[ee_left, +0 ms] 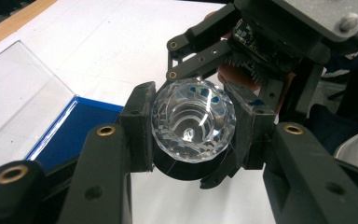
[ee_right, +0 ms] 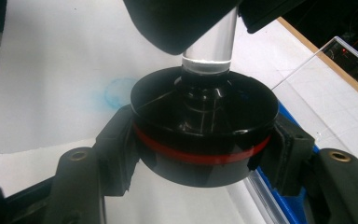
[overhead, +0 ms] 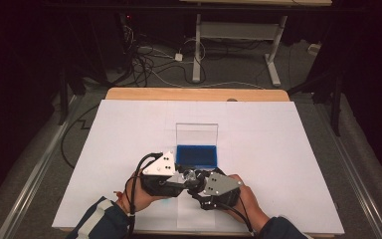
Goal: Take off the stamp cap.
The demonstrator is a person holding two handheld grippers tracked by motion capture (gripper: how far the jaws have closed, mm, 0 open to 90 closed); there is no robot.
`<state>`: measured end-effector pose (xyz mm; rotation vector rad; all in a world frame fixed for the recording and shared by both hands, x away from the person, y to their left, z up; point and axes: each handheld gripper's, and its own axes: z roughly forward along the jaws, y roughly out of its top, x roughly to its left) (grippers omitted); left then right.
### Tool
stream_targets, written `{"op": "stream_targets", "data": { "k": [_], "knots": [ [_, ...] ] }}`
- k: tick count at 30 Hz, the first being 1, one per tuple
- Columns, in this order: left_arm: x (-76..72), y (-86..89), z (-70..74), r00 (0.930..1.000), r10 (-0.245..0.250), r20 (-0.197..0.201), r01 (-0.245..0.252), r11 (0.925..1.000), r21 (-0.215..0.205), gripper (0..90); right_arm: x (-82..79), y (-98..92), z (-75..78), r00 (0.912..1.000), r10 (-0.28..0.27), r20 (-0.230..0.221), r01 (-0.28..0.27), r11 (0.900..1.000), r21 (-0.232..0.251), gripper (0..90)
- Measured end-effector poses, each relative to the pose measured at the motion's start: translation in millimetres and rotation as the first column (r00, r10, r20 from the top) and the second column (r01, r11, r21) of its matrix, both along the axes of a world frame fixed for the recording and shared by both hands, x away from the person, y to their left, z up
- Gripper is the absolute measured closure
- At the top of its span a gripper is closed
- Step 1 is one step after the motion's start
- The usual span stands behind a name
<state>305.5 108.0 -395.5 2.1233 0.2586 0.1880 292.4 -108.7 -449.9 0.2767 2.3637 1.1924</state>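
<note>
A clear faceted glass piece (ee_left: 193,121) sits between the pads of my left gripper (ee_left: 193,128), which is shut on it. Its clear stem (ee_right: 209,46) runs into a round black base with a red band (ee_right: 205,140). My right gripper (ee_right: 205,158) is shut on that base, one pad pressing on each side. In the high view the two grippers meet nose to nose near the table's front edge, left gripper (overhead: 183,177) and right gripper (overhead: 199,183), with the glass piece (overhead: 191,175) between them. The joint between stem and base is hidden.
A blue-lined box (overhead: 196,155) with an upright clear lid (overhead: 196,133) stands just beyond the grippers. A white sheet (overhead: 129,144) covers the wooden table (overhead: 194,94). A faint blue ring stain (ee_right: 119,93) marks the sheet. Cables and desk legs lie on the floor behind.
</note>
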Motion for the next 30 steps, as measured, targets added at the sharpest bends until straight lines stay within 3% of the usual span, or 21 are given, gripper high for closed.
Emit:
{"op": "stream_targets", "data": {
  "k": [6, 17, 20, 24, 30],
  "knots": [
    [2.1, 1.9, -1.2, 0.9998, -0.002, -0.02, 0.002, 0.9998, -0.021, 54.5, -1.1, -0.7, 0.5, 0.9999, -0.007, 0.007, 0.007, 1.0, -0.004, 38.3],
    [3.4, 3.2, -1.4, 0.9994, -0.012, -0.033, 0.011, 0.9995, -0.03, 54.5, -0.6, -4.9, 3.1, 0.9995, 0.015, -0.029, -0.015, 1.0, 0.007, 38.7],
    [2.4, 2.5, -1.3, 0.9996, -0.013, -0.025, 0.012, 0.9995, -0.028, 54.5, -0.7, -5.1, 3.3, 0.9994, 0.013, -0.031, -0.012, 1.0, 0.004, 38.8],
    [0.0, 0.5, -0.6, 0.9999, -0.013, 0.002, 0.013, 0.9997, -0.021, 54.5, 1.8, -7.2, 2.9, 0.9961, 0.023, -0.085, -0.02, 0.999, 0.035, 38.8],
    [-0.5, -0.6, -1.7, 0.9999, -0.014, 0.002, 0.014, 0.9998, -0.017, 54.5, 2.2, -6.8, 2.4, 0.9957, 0.02, -0.09, -0.018, 1.0, 0.022, 38.8]
  ]
}}
